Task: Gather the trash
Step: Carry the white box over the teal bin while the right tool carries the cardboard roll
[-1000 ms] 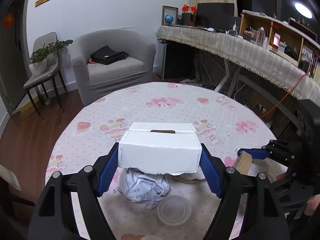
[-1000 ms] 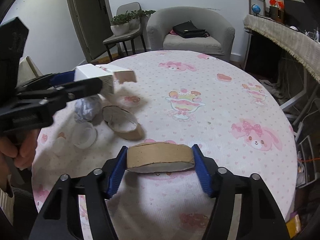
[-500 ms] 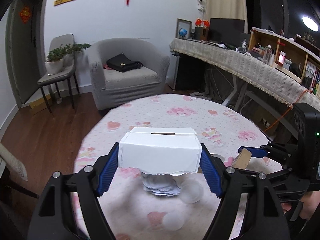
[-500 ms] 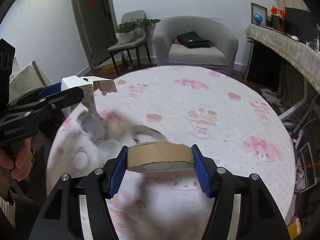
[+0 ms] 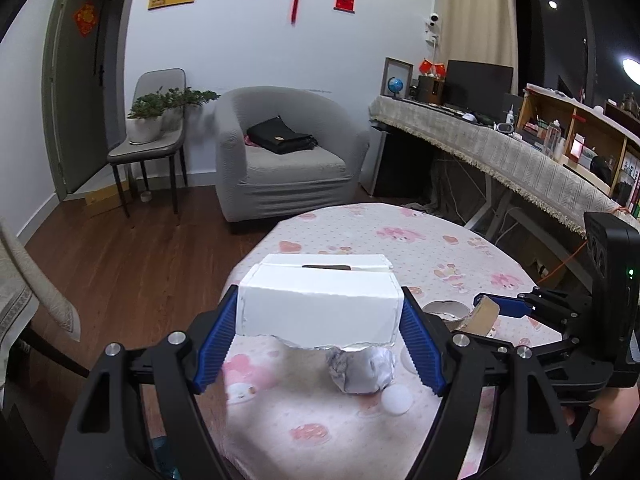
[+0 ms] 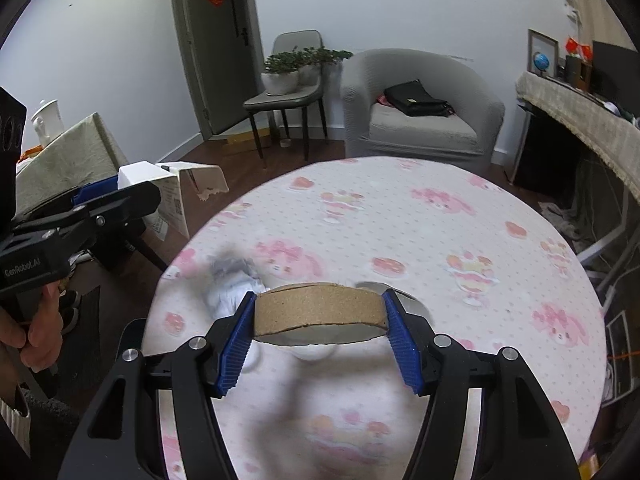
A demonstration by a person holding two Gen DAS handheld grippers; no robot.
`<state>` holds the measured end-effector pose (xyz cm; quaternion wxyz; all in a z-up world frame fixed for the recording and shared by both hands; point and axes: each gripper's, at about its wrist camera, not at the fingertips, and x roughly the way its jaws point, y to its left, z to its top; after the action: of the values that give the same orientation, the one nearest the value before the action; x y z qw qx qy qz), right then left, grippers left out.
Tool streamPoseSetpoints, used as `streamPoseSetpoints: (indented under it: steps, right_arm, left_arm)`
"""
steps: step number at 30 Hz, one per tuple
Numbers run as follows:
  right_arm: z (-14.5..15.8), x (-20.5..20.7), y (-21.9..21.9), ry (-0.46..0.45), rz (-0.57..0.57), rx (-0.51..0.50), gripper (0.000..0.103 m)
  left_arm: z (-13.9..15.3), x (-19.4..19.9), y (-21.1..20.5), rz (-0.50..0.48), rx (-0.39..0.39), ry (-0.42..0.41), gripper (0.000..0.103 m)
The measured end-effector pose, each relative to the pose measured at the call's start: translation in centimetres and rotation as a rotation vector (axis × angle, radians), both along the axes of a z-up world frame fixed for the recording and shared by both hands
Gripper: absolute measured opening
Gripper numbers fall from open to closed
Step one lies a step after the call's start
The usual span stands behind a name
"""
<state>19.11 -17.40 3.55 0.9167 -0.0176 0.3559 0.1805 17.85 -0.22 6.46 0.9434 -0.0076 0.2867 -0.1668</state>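
left gripper (image 5: 320, 336) clamped on a torn white box (image 5: 318, 306), right gripper (image 6: 320, 336) clamped on a cardboard tape ring (image 6: 320, 310), both raised over a pink-patterned table (image 6: 420, 232), crumpled foil wad (image 5: 360, 370) below

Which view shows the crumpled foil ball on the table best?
The left wrist view: the foil ball sits sharp on the table, below the white box in the left gripper. The right wrist view shows it as a blurred grey smear.

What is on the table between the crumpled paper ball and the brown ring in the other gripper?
In the left wrist view, a second cardboard tape ring lies on the table between the crumpled paper ball and the held ring.
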Motion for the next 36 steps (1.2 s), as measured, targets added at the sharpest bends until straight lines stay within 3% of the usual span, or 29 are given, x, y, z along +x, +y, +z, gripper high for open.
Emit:
streamPoseSetpoints:
  steps: [4, 8, 11, 24, 31, 36]
  right_arm:
    - [0.3, -0.3, 2.0, 0.000, 0.032, 0.003, 0.063]
    - [0.7, -0.7, 4.1, -0.001, 0.069, 0.005, 0.063]
    - [0.9, -1.0, 5.7, -0.004, 0.094, 0.006, 0.063]
    - [1.0, -2.5, 14.2, 0.001, 0.236, 0.007, 0.063]
    - [0.4, -2.8, 17.9, 0.020, 0.291, 0.021, 0.063]
    - [-0.3, -3.2, 20.4, 0.037, 0.332, 0.018, 0.063]
  left_arm:
    - [-0.1, -0.8, 1.7, 0.037, 0.001, 0.007, 0.078]
    - [-1.4, -1.4, 4.7, 0.098, -0.046, 0.051, 0.078]
    - [-1.8, -1.8, 6.1, 0.132, -0.012, 0.061, 0.078]
    - [-4.2, -5.5, 13.7, 0.317, 0.007, 0.117, 0.078]
    - [-6.9, -6.9, 16.9, 0.388, 0.039, 0.195, 0.078]
    - [-10.2, -7.4, 18.9, 0.437, 0.015, 0.293, 0.078]
